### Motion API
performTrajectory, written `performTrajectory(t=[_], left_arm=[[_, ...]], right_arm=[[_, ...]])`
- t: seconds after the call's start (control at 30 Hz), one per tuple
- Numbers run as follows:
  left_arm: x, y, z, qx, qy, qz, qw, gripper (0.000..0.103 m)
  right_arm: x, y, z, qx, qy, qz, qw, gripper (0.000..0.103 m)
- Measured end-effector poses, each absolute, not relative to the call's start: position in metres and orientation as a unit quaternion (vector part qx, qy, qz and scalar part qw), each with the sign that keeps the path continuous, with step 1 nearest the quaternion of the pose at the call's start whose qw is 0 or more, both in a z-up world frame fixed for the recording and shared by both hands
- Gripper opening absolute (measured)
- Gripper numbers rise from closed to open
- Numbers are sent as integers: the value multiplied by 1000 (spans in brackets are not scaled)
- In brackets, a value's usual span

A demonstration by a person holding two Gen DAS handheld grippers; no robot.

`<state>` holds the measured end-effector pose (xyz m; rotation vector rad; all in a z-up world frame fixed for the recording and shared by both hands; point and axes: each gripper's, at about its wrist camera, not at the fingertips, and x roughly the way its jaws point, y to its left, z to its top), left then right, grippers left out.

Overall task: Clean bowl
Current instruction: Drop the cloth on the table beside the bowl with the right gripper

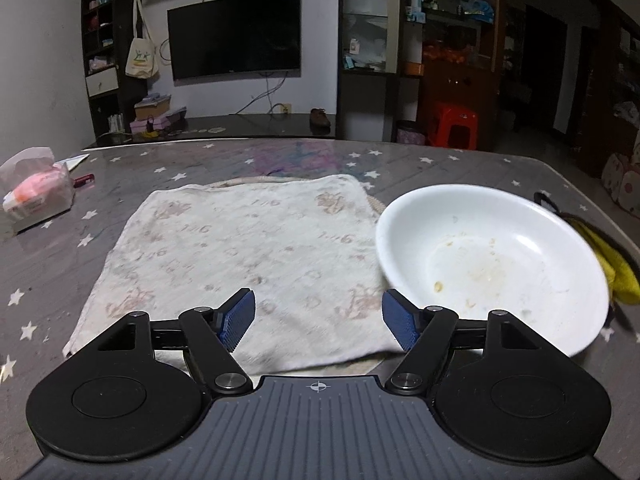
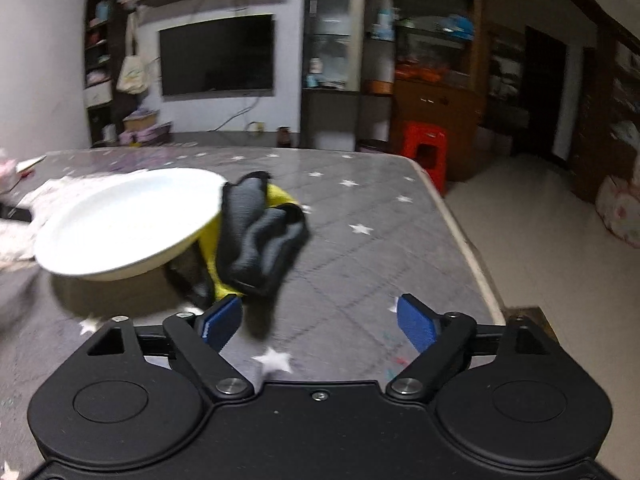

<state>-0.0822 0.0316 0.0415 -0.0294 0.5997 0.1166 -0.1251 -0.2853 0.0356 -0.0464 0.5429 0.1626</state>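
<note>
Hand-held gripper (image 1: 318,318) empty; one bowl (image 1: 492,264), two cloths.

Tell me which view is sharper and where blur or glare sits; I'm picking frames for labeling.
Left wrist view: mostly sharp, food stains in the white bowl readable, its near rim slightly smeared, straight lines bowed by the fisheye. Right wrist view: motion-blurred, the bowl overexposed and featureless, the grey and yellow cloth soft, background shelves smeared.

A dark wall-mounted television (image 1: 234,36) hangs at twelve o'clock beyond the star-patterned table (image 1: 120,184), with a canvas tote bag (image 1: 141,56) at eleven, a tissue pack (image 1: 36,196) at nine, and a red plastic stool (image 1: 454,124) at one.
</note>
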Motion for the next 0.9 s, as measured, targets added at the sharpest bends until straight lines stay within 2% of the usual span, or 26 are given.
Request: performTrajectory(t=[0.1,0.23,0.4,0.9], left_arm=[[-84,37,35,-17,301,57,952,72],[-83,41,25,-7,306,60,950,72],[-80,45,12,10,319,55,946,72],[-69,52,-1,-24,323,16,946,89]], right_arm=[[-119,-293,30,-11,279,58,959,94],[-110,-300,22,-10,291,35,956,102],[-100,-307,13,3,308,16,951,103],[-83,-303,3,10,330,1,944,103]])
